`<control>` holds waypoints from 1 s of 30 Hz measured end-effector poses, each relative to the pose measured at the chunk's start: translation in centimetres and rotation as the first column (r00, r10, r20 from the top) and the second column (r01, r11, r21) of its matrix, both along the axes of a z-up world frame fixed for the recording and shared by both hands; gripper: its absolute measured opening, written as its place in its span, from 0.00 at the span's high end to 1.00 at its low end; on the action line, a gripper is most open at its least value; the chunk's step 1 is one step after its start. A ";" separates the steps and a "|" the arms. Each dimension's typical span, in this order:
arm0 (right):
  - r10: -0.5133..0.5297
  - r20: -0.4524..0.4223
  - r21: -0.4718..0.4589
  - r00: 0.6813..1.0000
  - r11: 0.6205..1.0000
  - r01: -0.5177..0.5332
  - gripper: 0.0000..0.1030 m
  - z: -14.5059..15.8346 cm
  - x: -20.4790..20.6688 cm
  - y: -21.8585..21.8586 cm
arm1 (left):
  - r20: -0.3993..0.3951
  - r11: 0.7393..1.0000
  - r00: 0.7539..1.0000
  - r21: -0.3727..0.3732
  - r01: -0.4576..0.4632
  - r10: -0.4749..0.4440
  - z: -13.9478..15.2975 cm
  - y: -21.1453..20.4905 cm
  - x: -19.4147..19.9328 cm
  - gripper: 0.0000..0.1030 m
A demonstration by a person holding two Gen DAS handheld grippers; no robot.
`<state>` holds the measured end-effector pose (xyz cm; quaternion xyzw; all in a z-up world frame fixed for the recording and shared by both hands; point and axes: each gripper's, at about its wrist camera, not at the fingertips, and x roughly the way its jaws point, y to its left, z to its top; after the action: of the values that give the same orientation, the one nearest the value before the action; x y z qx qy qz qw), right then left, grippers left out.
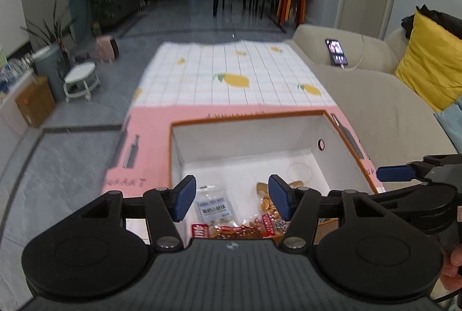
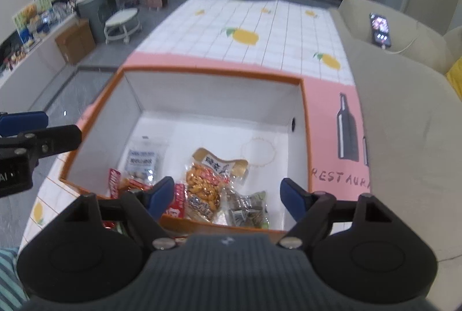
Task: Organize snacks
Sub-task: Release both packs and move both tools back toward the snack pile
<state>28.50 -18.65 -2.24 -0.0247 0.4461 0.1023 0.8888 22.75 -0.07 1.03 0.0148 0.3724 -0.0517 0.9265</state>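
An open orange-rimmed box [image 2: 213, 74] with white walls stands on the table; it also shows in the left wrist view [image 1: 248, 116]. Inside lie several snack packs: a clear pack with a blue label [image 2: 143, 159], a peanut pack [image 2: 206, 183], a red-wrapped snack [image 2: 115, 183] and a greenish pack [image 2: 248, 209]. The blue-label pack [image 1: 213, 205] and red snacks [image 1: 231, 230] show in the left view too. My left gripper [image 1: 231, 199] is open and empty above the box's near edge. My right gripper [image 2: 228, 196] is open and empty above the box's near edge.
The table carries a white lemon-print cloth [image 1: 231, 74] and a pink mat [image 2: 340, 137] with a bottle drawing. A beige sofa [image 1: 375, 103] with a phone [image 1: 336, 52] and a yellow cushion [image 1: 430, 65] lies to the right. A white stool [image 1: 80, 79] and cardboard box [image 1: 34, 101] stand left.
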 end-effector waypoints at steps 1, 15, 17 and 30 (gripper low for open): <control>-0.004 0.021 0.003 1.000 1.000 0.004 0.23 0.5 -0.7 0.0 | 0.016 1.000 1.000 0.006 0.000 0.000 0.3 0.1 -0.7 0.34; -0.048 0.261 0.029 0.964 0.999 0.042 0.19 1.8 -12.1 -0.8 | 0.105 0.996 0.992 -0.036 0.077 -0.072 -0.1 1.6 -9.0 0.34; -0.048 0.275 0.035 0.960 0.999 0.040 0.19 1.3 -13.6 -0.7 | 0.104 0.995 0.990 -0.037 0.096 -0.092 -0.8 1.6 -10.1 0.33; -0.086 0.275 0.021 0.958 0.996 0.084 0.19 -3.4 -21.7 -1.6 | -0.016 0.978 0.978 -0.024 0.208 -0.208 -5.9 0.0 -15.7 0.33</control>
<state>6.78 -20.24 -5.64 -0.0154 0.3184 0.0616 0.9458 7.02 -0.09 -4.88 0.0431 0.3769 -0.1525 0.9126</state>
